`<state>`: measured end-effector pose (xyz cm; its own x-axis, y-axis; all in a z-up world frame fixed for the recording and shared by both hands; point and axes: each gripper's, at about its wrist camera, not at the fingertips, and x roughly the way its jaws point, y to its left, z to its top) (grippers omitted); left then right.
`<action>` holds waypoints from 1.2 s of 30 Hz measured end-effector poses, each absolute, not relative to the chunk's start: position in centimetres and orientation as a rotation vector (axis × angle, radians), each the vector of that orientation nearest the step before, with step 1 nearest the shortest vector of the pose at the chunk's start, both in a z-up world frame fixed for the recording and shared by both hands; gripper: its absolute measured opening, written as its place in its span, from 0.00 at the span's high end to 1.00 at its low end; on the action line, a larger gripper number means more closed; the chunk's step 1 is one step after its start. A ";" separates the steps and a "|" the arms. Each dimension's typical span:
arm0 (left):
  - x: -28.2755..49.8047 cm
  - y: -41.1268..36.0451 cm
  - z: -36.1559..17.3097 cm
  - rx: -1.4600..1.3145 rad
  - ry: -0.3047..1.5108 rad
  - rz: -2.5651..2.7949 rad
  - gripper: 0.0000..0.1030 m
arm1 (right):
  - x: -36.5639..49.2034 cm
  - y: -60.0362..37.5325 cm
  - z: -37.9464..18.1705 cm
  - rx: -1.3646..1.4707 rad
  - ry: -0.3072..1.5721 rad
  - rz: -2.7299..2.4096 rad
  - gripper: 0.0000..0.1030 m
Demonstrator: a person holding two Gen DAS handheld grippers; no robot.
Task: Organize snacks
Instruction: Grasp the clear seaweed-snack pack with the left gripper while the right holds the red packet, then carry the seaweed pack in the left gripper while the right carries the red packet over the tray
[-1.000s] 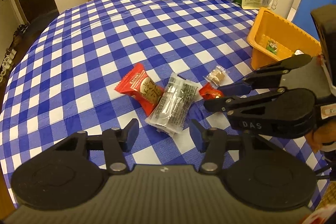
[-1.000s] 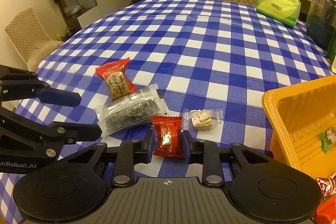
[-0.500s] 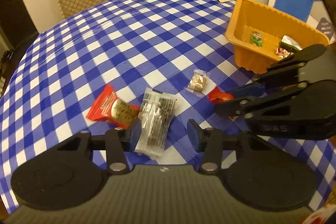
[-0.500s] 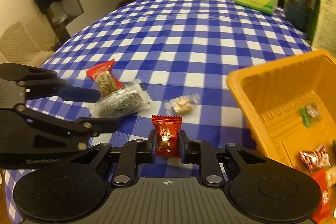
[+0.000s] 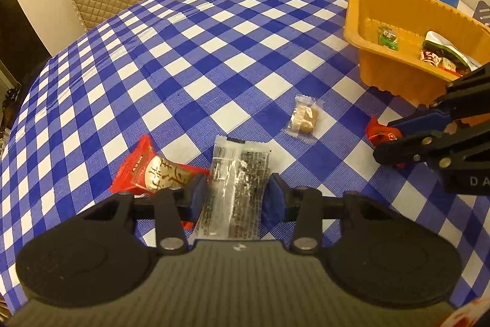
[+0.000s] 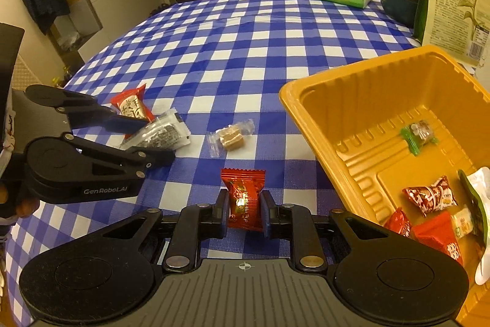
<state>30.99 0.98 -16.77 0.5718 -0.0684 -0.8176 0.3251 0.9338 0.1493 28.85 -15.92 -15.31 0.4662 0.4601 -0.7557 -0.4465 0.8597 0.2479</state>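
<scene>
Mid-sort: orange tray (image 6: 309, 100) at right already holds several snacks. Right gripper (image 6: 244, 209) clamps red candy (image 6: 243, 198) near it; left gripper (image 5: 234, 195) closing round clear packet (image 5: 235, 189) – pads not yet pressing. Two more w/ it on cloth.

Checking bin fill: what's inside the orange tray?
The orange tray holds a green candy, a red-white candy, red packets and a green-white pouch. Its near-right corner runs out of frame.

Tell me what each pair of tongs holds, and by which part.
The right tongs grip the red candy across its middle. The left tongs are closing around the clear seaweed packet, at its lower half.
</scene>
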 end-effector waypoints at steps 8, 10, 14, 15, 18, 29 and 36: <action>29.9 0.6 -16.6 0.306 0.939 -0.243 0.66 | 28.4 -16.0 -15.0 0.017 0.926 0.557 0.79; 29.2 0.4 -16.6 0.303 0.942 -0.251 0.66 | 28.2 -15.9 -14.9 0.017 0.922 0.563 0.79; 27.3 0.0 -16.5 0.297 0.956 -0.261 0.66 | 27.8 -15.6 -14.6 0.016 0.915 0.574 0.79; 26.7 0.0 -16.4 0.292 0.963 -0.262 0.66 | 27.7 -15.5 -14.6 0.016 0.914 0.577 0.79; 25.2 -0.1 -16.2 0.271 0.992 -0.254 0.66 | 27.1 -15.5 -14.5 0.018 0.913 0.584 0.79; 21.3 -0.7 -15.9 0.221 1.051 -0.222 0.65 | 23.9 -16.5 -14.7 0.032 0.937 0.600 0.79; 20.9 -1.6 -16.0 0.252 1.043 -0.205 0.66 | 21.9 -17.5 -14.4 0.049 0.942 0.589 0.79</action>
